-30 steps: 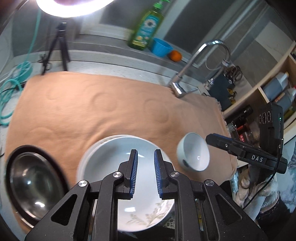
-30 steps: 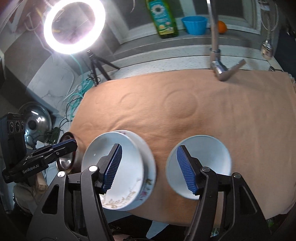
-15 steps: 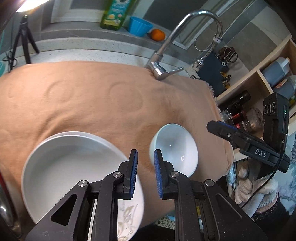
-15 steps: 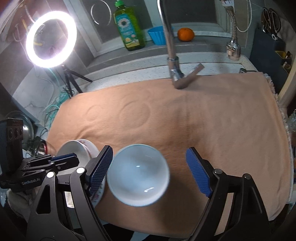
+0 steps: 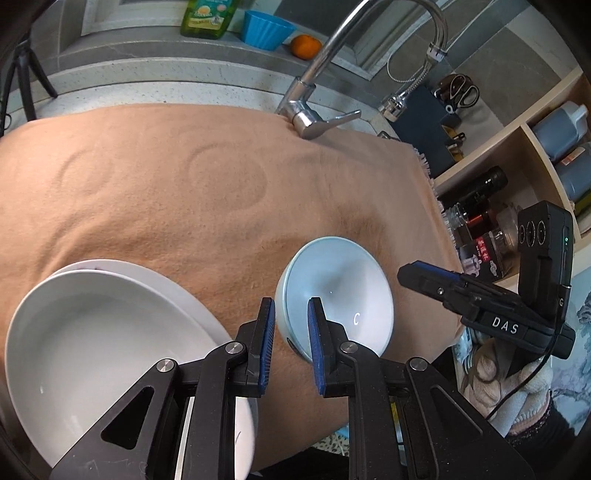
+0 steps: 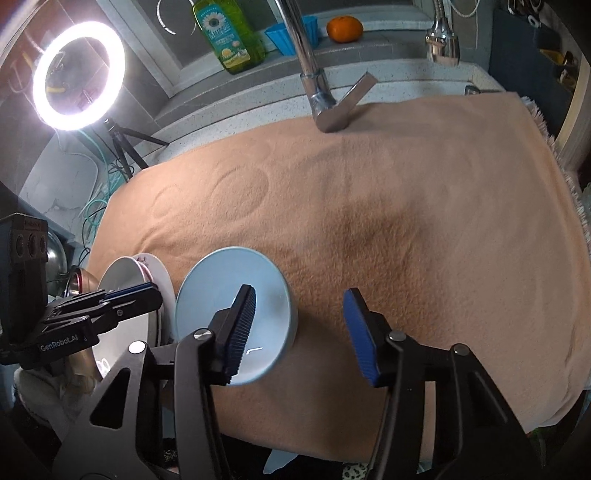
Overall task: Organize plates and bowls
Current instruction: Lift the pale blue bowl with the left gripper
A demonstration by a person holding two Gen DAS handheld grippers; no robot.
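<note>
A pale blue bowl [image 5: 340, 295] stands on the orange towel [image 5: 184, 192] near its front edge. My left gripper [image 5: 291, 321] is narrowly open, its fingers straddling the bowl's left rim without closing on it. A stack of white plates [image 5: 96, 347] lies to the left of the bowl. In the right wrist view the bowl [image 6: 225, 295] sits just left of my right gripper [image 6: 299, 325], which is wide open and empty; its left finger overlaps the bowl. The white plates [image 6: 147, 280] are partly hidden by the left gripper.
A chrome faucet [image 5: 314, 110] rises at the towel's back edge. Dish soap [image 6: 229, 33], a blue cup [image 5: 266, 29] and an orange [image 6: 344, 28] stand on the ledge. A ring light [image 6: 77, 74] is at left, shelves with bottles [image 5: 554, 140] at right. A steel bowl [image 6: 55, 254] sits far left.
My left gripper has moved right from over the plates to the blue bowl's left rim. My right gripper has shifted right, so the bowl now lies at its left finger.
</note>
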